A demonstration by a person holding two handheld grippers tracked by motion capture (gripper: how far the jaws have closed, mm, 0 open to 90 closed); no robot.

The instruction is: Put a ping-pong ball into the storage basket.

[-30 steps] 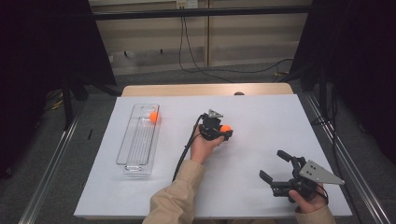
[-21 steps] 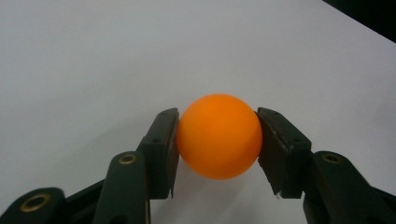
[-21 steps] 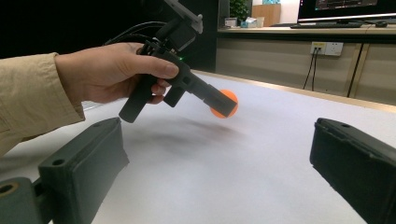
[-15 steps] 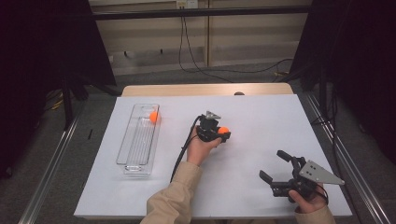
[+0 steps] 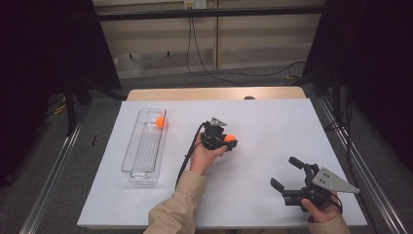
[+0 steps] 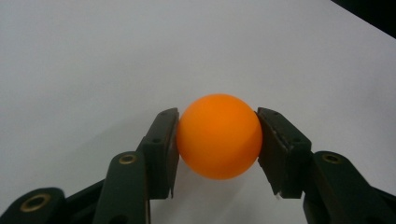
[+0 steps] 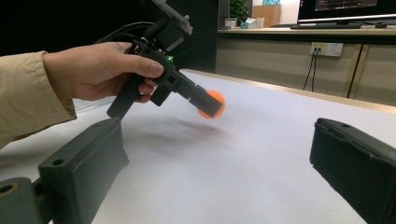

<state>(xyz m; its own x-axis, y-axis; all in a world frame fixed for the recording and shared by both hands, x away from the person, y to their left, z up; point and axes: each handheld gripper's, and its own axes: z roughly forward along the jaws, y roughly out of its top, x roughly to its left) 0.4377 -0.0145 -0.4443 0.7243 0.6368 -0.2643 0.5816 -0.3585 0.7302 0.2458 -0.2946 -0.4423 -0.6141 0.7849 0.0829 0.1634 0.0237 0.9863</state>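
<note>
Your left gripper (image 5: 228,141) is clamping an orange ball (image 6: 219,136) squarely between its two pads, one pad pressing on each side, and you are holding it just above the white table (image 5: 272,126), clear of the surface; the right gripper view is showing the ball (image 7: 211,103) hanging over its own soft shadow. Over the past second the grip is staying as it was and the ball is barely shifting: the earlier high views are showing it at the same middle spot, perhaps a touch farther right now. So the pick looks finished, and the carry is what you are facing next.

Moving outward, your left hand (image 5: 204,155) is sitting near the middle of the table with its cable trailing back toward you. To the far left of it, well apart, a clear tray (image 5: 144,146) is lying lengthwise, and a second orange ball (image 5: 160,122) is already resting at the tray's far end. Judging by that, you are probably taking the held ball across to the tray, so you are needing a leftward swing and a gentle release inside its walls, since a light ball is likely to bounce or roll.

Your right gripper (image 5: 288,177) is waiting at the near right with its jaws spread wide and nothing between them.
</note>
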